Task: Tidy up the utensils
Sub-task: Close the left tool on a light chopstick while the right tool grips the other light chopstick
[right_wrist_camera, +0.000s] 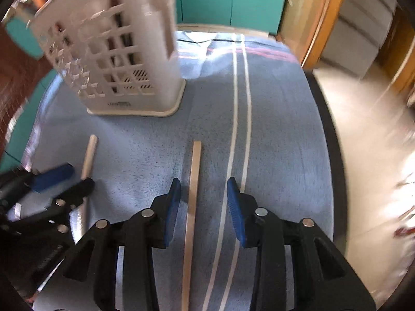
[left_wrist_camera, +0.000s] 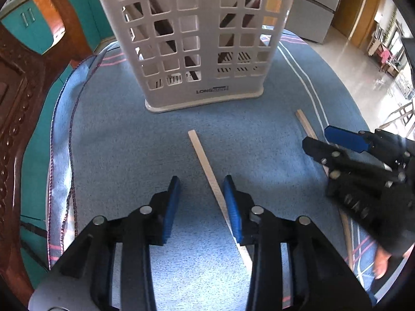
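Both the left gripper (left_wrist_camera: 202,194) and the right gripper (right_wrist_camera: 203,197) stand apart over one chopstick each (left_wrist_camera: 207,165) (right_wrist_camera: 193,189), so each should center its stick before closing, then carry it to the holder (left_wrist_camera: 197,51) at 12 o'clock.

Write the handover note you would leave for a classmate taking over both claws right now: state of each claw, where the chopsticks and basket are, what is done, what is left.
Left claw: open, empty, straddling one wooden chopstick lying on the blue cloth.
Right claw: open, empty, straddling the second chopstick on the same cloth.
White slotted basket: upright ahead of both claws; dark sticks already show through its slots.
Done: neither loose chopstick is gripped or lifted yet.
Left: close on each chopstick, lift, drop both into the basket.
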### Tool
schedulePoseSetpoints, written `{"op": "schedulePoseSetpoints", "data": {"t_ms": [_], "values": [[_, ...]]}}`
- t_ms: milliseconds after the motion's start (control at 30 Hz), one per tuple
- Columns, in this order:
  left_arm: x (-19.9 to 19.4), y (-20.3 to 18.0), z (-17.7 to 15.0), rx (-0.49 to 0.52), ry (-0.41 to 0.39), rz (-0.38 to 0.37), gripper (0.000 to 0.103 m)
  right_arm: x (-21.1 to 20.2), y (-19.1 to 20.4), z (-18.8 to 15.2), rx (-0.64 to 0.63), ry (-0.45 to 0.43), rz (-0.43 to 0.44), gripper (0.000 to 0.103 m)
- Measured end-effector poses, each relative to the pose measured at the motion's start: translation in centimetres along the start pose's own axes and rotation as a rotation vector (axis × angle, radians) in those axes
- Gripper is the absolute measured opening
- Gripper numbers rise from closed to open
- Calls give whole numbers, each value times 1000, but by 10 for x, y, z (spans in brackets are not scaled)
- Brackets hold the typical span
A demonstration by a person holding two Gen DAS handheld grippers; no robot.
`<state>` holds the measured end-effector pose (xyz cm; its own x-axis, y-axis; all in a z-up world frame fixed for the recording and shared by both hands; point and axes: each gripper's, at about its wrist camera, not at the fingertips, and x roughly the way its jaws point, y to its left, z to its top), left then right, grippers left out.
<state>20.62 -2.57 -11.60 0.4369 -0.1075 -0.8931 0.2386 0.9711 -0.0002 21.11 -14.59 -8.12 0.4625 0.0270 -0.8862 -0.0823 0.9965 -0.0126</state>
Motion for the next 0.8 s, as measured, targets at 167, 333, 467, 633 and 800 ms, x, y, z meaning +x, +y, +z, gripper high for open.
{"op": "schedulePoseSetpoints", "data": {"t_ms": [167,333,467,633,800], "values": [[0,0,1,-6,-11,-39,13,0,9,0,-42,-2,45,8],[-15,13,1,-58,-44,-86,7,-3,6,2,-16,-15,115,6],[-36,24,8,-91,-110,-115,7,-22,4,5,0,-67,151,6],[-84,35,10,-103,-237,-125,7,-62,-4,8,16,-150,248,6],[-143,39,4,-83,-392,-156,7,-118,-18,9,25,-268,355,7]]}}
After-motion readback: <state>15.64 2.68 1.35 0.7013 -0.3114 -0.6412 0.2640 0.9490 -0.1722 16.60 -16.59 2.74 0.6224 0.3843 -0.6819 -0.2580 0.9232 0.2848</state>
